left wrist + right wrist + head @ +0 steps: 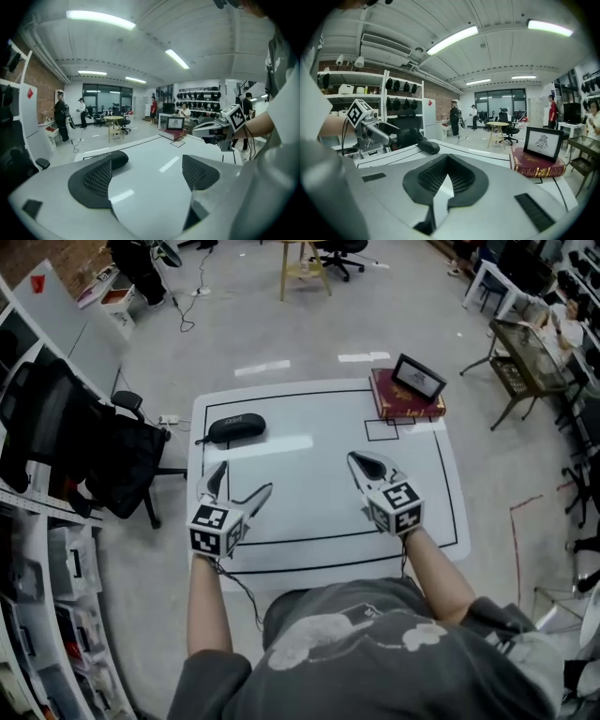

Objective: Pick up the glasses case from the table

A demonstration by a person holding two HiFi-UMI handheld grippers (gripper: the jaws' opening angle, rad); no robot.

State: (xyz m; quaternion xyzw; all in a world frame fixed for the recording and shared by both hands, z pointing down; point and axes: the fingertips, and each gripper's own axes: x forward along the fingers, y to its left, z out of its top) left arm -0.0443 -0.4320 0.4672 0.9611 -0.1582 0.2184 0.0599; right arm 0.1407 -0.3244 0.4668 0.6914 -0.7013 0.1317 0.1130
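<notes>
The black glasses case lies on the white table near its far left corner. My left gripper hovers over the table a short way nearer than the case, open and holding nothing. In the left gripper view the case shows just beyond the left pad, partly hidden by it. My right gripper is at the table's middle right, shut with nothing between its jaws. In the right gripper view the case sits far off to the left, beyond the shut gripper.
A dark red book with a small framed picture on it lies at the table's far right corner. A black office chair stands close to the table's left edge. Shelving runs along the left.
</notes>
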